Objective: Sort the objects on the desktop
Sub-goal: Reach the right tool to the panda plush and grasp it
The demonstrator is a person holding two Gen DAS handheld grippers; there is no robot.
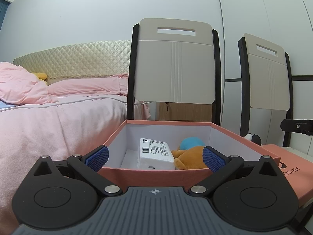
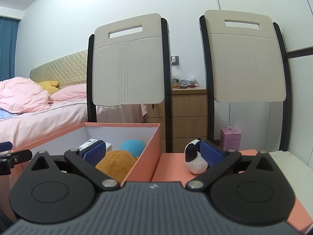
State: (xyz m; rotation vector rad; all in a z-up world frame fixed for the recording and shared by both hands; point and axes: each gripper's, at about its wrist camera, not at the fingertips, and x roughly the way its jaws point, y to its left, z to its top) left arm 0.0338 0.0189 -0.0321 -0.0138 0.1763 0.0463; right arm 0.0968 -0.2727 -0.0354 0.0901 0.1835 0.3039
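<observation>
A pink open box point(image 1: 148, 175) sits in front of my left gripper point(image 1: 155, 157), which is open and empty at its near wall. Inside lie a white tissue pack point(image 1: 154, 154), an orange plush point(image 1: 190, 156) and a blue plush point(image 1: 191, 144). In the right wrist view the same box point(image 2: 144, 160) is to the left, with the orange plush point(image 2: 115, 163) and blue plush point(image 2: 132, 145) inside. My right gripper point(image 2: 152, 153) is open and empty. A black-and-white panda toy point(image 2: 194, 159) stands on the pink box lid point(image 2: 172, 166), just left of the right fingertip.
Two beige chair backs point(image 2: 127, 64) point(image 2: 246, 58) stand behind the box. A bed with pink bedding point(image 1: 49, 121) is at the left. A wooden drawer cabinet point(image 2: 187, 117) and a small pink carton point(image 2: 229, 139) stand behind. The panda point(image 1: 253, 138) peeks behind the box's right wall.
</observation>
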